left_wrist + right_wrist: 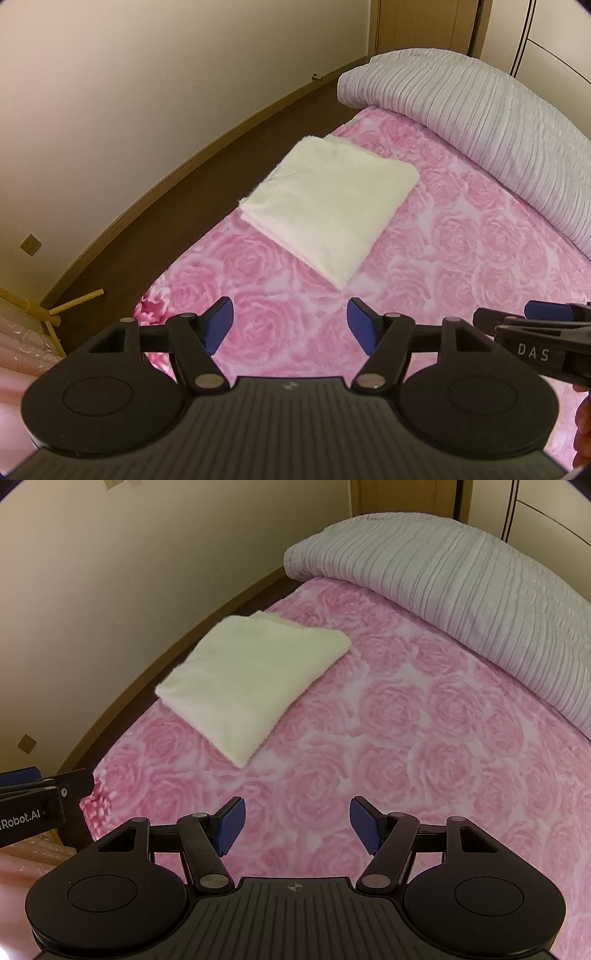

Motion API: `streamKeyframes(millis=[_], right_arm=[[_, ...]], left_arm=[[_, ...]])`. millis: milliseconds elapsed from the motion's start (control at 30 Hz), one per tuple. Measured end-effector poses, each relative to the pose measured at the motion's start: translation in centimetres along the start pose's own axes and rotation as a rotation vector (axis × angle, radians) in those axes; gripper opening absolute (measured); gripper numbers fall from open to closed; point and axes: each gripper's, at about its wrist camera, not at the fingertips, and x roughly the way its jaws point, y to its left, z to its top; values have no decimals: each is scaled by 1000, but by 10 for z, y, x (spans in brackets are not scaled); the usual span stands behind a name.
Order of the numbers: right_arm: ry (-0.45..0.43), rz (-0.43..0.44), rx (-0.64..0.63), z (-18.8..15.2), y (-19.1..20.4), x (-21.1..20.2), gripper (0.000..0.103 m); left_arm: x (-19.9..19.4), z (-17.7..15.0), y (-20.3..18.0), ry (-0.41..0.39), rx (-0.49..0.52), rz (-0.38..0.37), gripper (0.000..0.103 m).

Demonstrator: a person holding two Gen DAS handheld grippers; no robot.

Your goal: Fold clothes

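Left wrist view shows the pink rose bedspread (424, 258) under me, with the grey ribbed duvet (480, 122) rolled along its far right side. On the far left part of the bedspread, near the bed edge by the wall, lies the white garment (325, 206), and it looks already folded into a thick, nearly square packet. I judge that the folding is almost finished, so the step in hand is only to check and tidy.

To do it well, I should come down slowly, press the top layer flat, and pull no corner, because the fluffy layers can slide open.

The packet sits diagonally. Its slightly longer axis runs from the near corner, which points toward me, to the far left corner by the wall; the rounded folded edge faces right.

My left gripper (290, 326) is spread wide and holds nothing, well apart from the garment. My right gripper (295, 825) is equally wide apart and empty, just beside the left.
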Motion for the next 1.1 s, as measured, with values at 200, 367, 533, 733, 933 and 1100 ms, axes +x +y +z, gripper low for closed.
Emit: streamKeyframes(millis=[200, 367, 533, 733, 933, 1100], right_arm=[[15, 0, -13, 14, 6, 19, 67], [27, 0, -15, 24, 7, 31, 66], [38, -2, -18, 31, 8, 39, 66], [38, 4, -20, 32, 8, 40, 66], [24, 13, -22, 28, 9, 30, 66], [-6, 21, -25, 20, 11, 12, 66]], left_arm=[[18, 15, 1, 15, 1, 5, 65], [30, 22, 0, 25, 1, 6, 65], [37, 25, -1, 36, 0, 8, 65], [34, 22, -2, 35, -8, 15, 65], [22, 16, -3, 19, -15, 20, 65], [2, 7, -5, -12, -16, 23, 65]])
